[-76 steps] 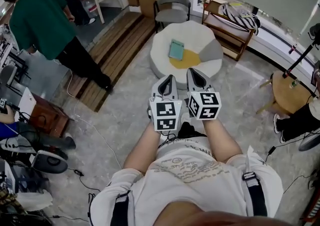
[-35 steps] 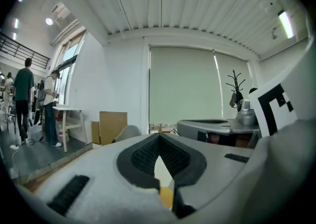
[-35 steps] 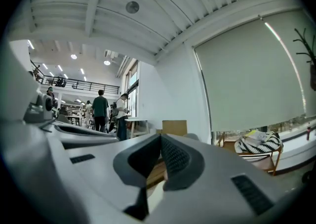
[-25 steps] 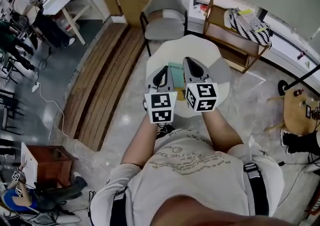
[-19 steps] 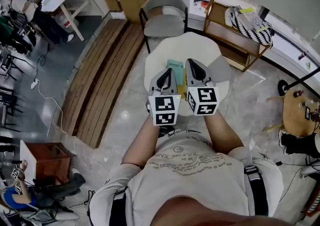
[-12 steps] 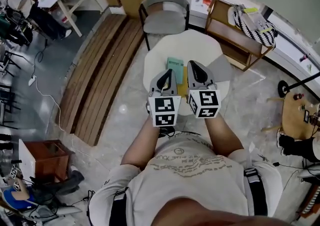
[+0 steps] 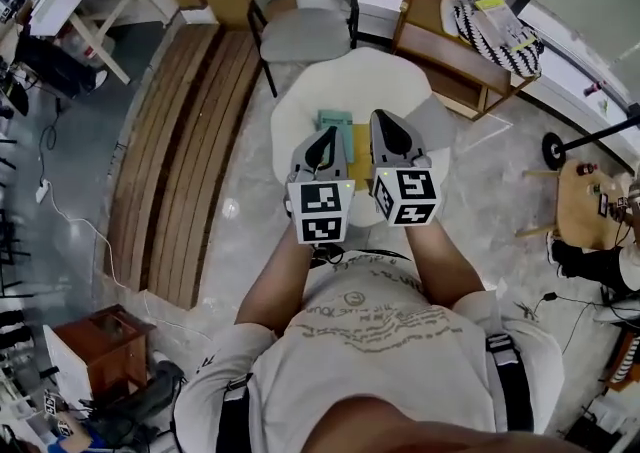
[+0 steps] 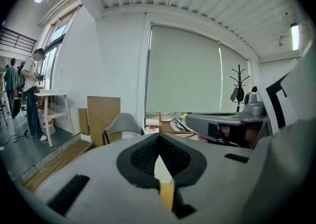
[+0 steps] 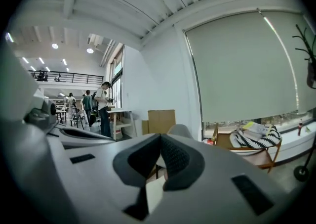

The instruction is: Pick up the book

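A teal book lies on a low round white table, beside a yellow patch of the tabletop. In the head view my left gripper hovers over the table's near side, its tip covering the book's near edge. My right gripper is held just to the right of the book. Both are shut with nothing between the jaws. In the left gripper view the jaws meet at the tips, and so do those in the right gripper view. The book does not show in either gripper view.
A grey chair stands behind the table. A wooden rack with a striped bag is at the back right. Wooden planks lie on the floor at left. A small round wooden table stands at right.
The table and book have come closer. Both grippers have moved forward and down over the table's near side, and the left one now covers part of the book. The jaws stay shut.
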A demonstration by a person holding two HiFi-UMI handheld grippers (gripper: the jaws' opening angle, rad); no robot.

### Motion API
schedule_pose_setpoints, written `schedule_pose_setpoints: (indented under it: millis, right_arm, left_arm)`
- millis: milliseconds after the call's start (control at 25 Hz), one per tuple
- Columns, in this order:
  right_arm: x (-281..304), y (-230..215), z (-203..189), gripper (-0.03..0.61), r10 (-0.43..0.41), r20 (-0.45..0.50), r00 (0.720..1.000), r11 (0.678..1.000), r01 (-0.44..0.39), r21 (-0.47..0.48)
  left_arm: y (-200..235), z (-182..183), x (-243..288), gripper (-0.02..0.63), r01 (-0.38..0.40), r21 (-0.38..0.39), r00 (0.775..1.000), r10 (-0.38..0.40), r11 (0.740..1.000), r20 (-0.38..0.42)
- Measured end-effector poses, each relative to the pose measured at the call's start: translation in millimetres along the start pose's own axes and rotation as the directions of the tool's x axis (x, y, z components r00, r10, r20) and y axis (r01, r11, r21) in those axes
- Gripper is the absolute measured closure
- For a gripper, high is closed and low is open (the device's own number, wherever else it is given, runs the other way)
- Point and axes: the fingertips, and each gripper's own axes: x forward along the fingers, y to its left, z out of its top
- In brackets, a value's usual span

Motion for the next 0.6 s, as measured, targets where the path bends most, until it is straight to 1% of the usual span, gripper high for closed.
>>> schedule_pose_setpoints:
  millis: [200, 360, 480, 600]
  right_arm:
    - [22.2, -5.5, -2.5, 0.551, -0.061, -0.025, 0.998, 0.998, 0.062, 0.024]
    - [23.4, -20.0, -13.3, 0.551, -0.090, -0.061, 0.994, 0.996, 0.090, 0.003]
    - [33.9, -28.7, -27.5, 0.551, -0.080, -0.099, 0.992, 0.996, 0.082, 0.018]
    - [37.7, -27.2, -33.8, 0.551, -0.043, -0.124, 0.991, 0.999, 0.043, 0.004]
  left_arm:
    - [19.0, -1.6, 24.5, 0.600, 0.057, 0.000, 0.997, -0.057, 0.998, -0.043]
    - [27.6, -11.4, 41.1, 0.600, 0.058, -0.031, 0.995, -0.060, 0.998, -0.074]
    - [25.8, -21.5, 52.2, 0.600, 0.053, -0.033, 0.993, -0.056, 0.998, -0.103]
    - [17.1, -34.8, 56.7, 0.600, 0.055, -0.043, 0.989, -0.060, 0.998, -0.134]
